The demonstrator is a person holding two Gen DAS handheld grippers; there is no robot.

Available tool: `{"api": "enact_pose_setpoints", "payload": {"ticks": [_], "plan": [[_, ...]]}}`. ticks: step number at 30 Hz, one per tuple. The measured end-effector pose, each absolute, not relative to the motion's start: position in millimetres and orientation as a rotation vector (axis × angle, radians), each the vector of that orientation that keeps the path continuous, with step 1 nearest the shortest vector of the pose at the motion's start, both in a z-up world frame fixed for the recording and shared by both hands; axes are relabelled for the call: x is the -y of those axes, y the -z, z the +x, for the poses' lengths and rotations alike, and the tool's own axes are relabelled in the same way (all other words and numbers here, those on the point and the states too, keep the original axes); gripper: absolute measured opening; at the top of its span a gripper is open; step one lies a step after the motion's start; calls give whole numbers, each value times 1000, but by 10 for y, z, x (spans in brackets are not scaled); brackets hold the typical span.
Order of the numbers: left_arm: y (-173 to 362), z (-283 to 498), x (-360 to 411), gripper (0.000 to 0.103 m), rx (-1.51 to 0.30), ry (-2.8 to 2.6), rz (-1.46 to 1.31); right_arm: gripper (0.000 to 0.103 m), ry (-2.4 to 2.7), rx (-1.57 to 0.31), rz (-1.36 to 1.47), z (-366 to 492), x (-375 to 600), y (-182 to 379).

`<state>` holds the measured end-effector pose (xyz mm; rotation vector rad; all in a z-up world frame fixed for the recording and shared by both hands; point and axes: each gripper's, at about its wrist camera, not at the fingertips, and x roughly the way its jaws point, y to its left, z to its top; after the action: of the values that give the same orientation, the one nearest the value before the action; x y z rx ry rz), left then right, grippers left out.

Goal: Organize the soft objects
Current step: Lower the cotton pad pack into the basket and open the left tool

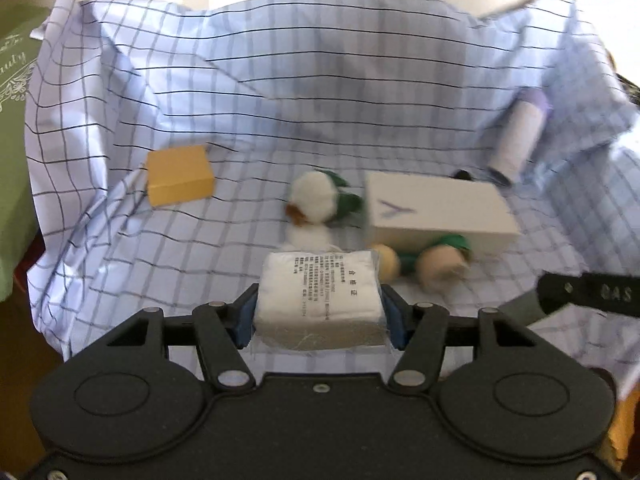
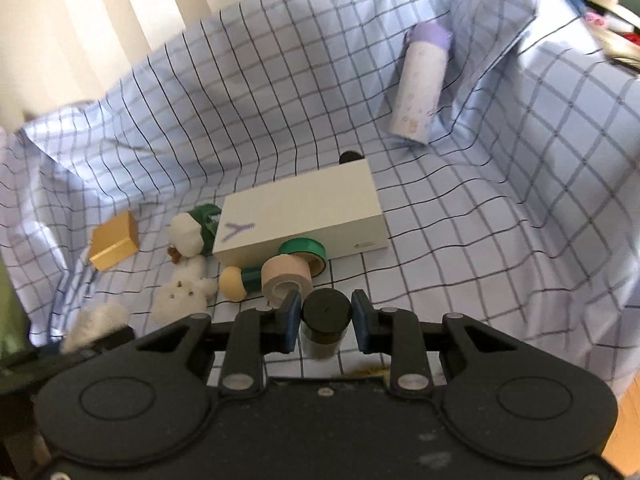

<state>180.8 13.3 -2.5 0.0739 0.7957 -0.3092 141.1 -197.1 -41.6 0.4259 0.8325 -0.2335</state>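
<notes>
Blue-checked cotton cloth point(image 2: 500, 216) spreads wide under everything. On it lies the long white cardboard box point(image 2: 304, 216) marked with a purple Y, a white plush toy point(image 2: 182, 294) just left of it. Left gripper point(image 1: 320, 314) is clamped on a white plastic-wrapped soft pack point(image 1: 320, 300), held above the cloth. Right gripper point(image 2: 326, 320) brackets a small black-capped jar point(image 2: 326, 322); pads look closed on it.
</notes>
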Motion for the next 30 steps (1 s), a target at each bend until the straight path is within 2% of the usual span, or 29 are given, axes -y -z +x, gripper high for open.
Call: {"api": "enact_pose_setpoints", "payload": {"ticks": [11, 19, 30], "plan": [[75, 1114, 234, 57, -948, 423, 111, 27, 230, -694, 400, 567, 2096, -139], [346, 839, 323, 57, -1085, 422, 97, 27, 201, -685, 353, 216, 1973, -161], [389, 519, 350, 63, -1063, 366, 149, 27, 179, -706, 298, -72, 1775, -55]]}}
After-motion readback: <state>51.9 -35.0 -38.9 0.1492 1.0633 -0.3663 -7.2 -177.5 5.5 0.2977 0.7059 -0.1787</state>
